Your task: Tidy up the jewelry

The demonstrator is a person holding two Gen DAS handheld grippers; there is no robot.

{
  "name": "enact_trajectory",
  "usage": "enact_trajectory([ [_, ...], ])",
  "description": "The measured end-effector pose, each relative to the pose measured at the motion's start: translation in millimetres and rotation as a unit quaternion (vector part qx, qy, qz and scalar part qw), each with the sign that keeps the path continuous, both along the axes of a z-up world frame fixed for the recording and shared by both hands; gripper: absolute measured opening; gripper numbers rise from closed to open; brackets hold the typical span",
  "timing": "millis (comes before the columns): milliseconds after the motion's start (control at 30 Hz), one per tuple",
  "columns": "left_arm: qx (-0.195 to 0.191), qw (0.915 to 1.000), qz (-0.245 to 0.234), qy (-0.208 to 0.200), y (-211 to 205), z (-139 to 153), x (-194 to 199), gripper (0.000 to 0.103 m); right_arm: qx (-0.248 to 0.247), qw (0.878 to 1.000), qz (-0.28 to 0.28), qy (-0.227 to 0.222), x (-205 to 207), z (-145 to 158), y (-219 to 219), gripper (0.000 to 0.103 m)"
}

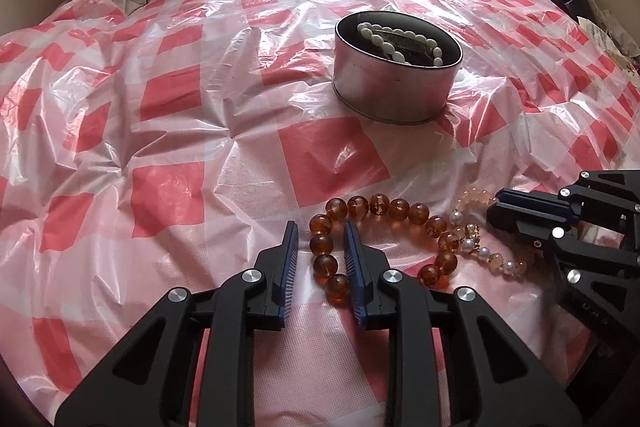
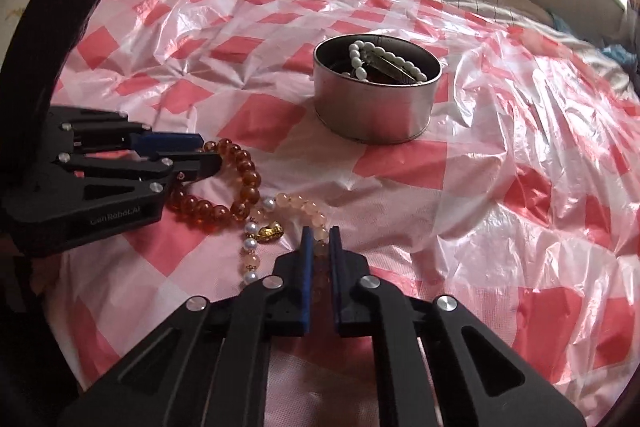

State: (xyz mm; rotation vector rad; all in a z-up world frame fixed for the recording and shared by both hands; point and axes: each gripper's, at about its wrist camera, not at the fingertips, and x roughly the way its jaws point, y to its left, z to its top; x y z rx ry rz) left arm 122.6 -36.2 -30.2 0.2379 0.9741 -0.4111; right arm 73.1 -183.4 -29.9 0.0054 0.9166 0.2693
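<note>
We see the amber bracelet (image 1: pixel 384 223), a loop of glossy round translucent beads, lying on the bed's crinkled pink-checked plastic sheet (image 1: pixel 168 115). The left hand-held gripper (image 1: pixel 320 251) straddles its beads, ribbed blue pads narrowly apart; we cannot tell whether they press. Touching it lies the pale bracelet (image 2: pixel 296 211) of frosted peach beads, pearls and a gold charm; the right hand-held gripper (image 2: pixel 321 239) pinches its beads. Beyond stands a round metal tin (image 1: pixel 394 83) holding white oval beads (image 1: pixel 400 39).
</note>
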Motion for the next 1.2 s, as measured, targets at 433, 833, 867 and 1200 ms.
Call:
enact_trajectory([
  [433,0.009,0.9999,0.005,-0.007,-4,-1,-2,0.023,0.302,0.948,-0.08,0.057,11,-22,-70,0.008],
  [833,-0.034,0.9994,-0.01,0.0,-6,11,-6,0.011,0.352,0.93,-0.09,0.054,6,-26,-80,0.008],
  [867,-0.038,0.9992,-0.009,0.0,-6,12,-6,0.011,0.356,0.929,-0.091,0.054,6,-26,-81,0.008],
  [1200,-0.084,0.9965,0.001,0.004,2,22,0,0.01,0.415,0.904,-0.093,0.046,4,-23,-91,0.008],
])
